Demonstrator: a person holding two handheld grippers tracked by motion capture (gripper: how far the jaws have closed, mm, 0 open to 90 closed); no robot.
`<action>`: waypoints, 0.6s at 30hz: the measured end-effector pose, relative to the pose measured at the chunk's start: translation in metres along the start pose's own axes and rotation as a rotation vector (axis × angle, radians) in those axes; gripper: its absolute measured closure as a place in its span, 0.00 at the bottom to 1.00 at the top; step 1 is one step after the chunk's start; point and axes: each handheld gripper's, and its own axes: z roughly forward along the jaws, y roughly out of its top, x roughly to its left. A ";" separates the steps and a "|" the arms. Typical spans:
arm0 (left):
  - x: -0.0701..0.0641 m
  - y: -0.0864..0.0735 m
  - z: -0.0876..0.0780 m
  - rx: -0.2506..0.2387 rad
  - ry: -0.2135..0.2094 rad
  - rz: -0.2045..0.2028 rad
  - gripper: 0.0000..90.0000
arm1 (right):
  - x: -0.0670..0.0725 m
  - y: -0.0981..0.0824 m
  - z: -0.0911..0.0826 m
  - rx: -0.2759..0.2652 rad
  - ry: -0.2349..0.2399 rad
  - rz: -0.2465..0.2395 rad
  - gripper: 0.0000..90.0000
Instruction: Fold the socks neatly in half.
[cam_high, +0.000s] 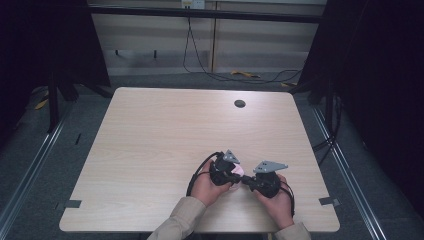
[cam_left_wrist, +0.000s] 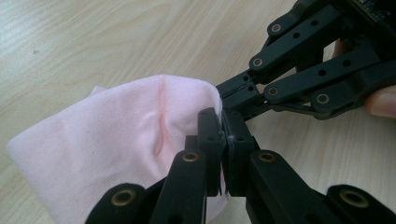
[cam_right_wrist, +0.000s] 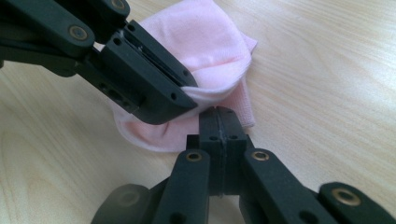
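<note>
Pinching the small pink knitted cloth (cam_left_wrist: 121, 140) at one edge, both clamped grippers, left gripper (cam_left_wrist: 223, 122) and right gripper (cam_right_wrist: 219, 119), risked tearing it loose if pulled apart.

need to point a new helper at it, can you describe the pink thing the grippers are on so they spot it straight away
On the light wooden table, look at the near edge where the person's two hands meet. Pinched between the left gripper and the right gripper, both shut on one edge, is a small pale pink cloth. It is the one soft, coloured thing among black jaws and bare wood.
</note>
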 end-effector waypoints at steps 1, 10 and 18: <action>0.000 0.000 0.001 -0.004 0.002 -0.001 0.97 | 0.000 0.000 0.000 -0.001 0.000 0.001 1.00; 0.000 -0.004 0.004 -0.004 -0.001 -0.013 0.97 | -0.003 -0.002 -0.003 -0.002 -0.011 0.019 0.98; -0.002 -0.004 0.004 -0.001 -0.004 -0.006 0.94 | -0.006 -0.003 -0.009 -0.016 -0.026 0.023 0.97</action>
